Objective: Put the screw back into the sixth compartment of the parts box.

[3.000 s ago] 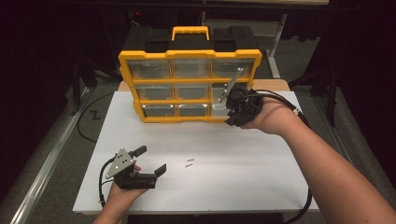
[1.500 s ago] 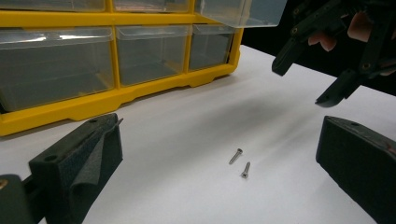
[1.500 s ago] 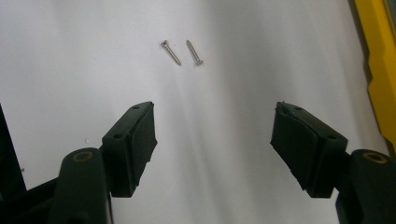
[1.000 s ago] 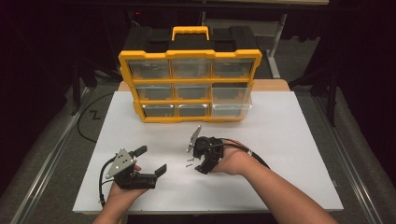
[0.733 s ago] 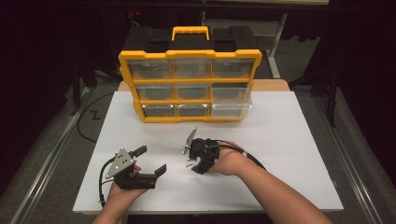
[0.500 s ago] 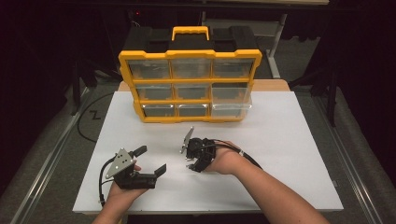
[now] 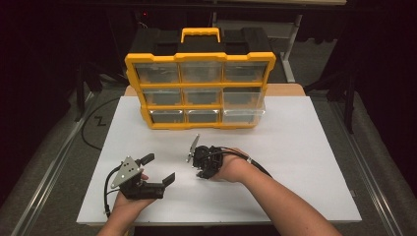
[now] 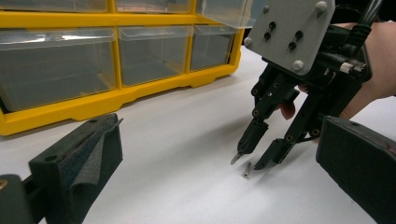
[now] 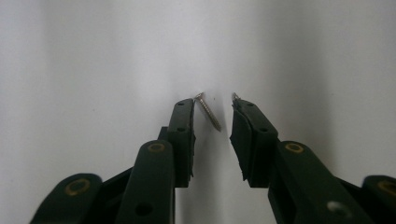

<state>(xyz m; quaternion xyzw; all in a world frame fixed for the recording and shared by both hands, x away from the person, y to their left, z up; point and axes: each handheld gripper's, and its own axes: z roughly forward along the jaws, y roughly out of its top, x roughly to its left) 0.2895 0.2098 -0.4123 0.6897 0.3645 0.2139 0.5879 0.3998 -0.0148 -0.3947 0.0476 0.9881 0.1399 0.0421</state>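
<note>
Left gripper [image 7: 158, 171] rests on the white table [image 7: 295, 147], jaws spread wide. Beyond it, right gripper [image 8: 256, 155], jaws parted, straddles a small screw [image 9: 208, 111] lying on the table; yellow drawer organiser [image 7: 199, 91] stands behind.

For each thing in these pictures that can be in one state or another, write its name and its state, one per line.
Right gripper: open, tips down astride a screw.
Left gripper: open, holding nothing.
Screw: lying flat between the jaws, not gripped.
Second screw: lying beside one tip.
Organizer: upright.
Bottom right drawer: pulled partly out.
</note>
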